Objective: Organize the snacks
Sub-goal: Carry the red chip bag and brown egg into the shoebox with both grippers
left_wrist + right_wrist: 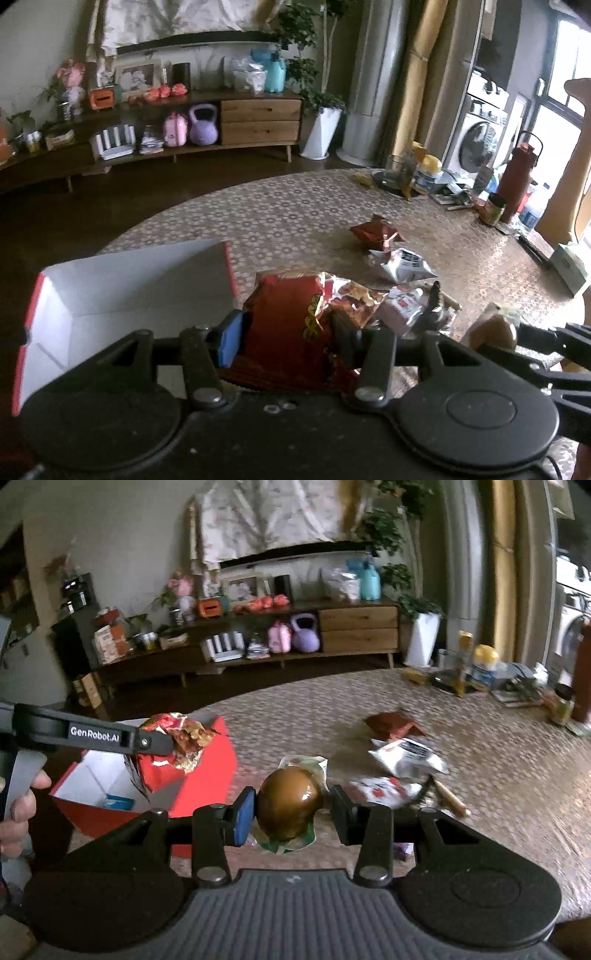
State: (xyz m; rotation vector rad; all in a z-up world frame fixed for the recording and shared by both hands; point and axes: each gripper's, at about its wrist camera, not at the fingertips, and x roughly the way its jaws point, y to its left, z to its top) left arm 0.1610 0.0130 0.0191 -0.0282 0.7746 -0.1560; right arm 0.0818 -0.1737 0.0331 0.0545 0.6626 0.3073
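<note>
My left gripper (pixel 288 334) is shut on a red snack bag (pixel 295 325) and holds it beside the open red box with a white inside (pixel 122 291). In the right wrist view that bag (pixel 184 744) hangs over the box (pixel 207 760). My right gripper (pixel 290 812) is around a packet with a brown egg (pixel 290 803); its left pad touches the egg, and a small gap shows at the right pad. More packets lie on the table: a dark red one (pixel 393 725), a white one (pixel 408 757) and a red-white one (pixel 382 790).
The patterned table (pixel 480 794) carries jars, a glass and a red thermos (pixel 517 177) at the far right edge. A small blue item lies in the box (pixel 118 803). A wooden sideboard (pixel 258 122) stands beyond the table.
</note>
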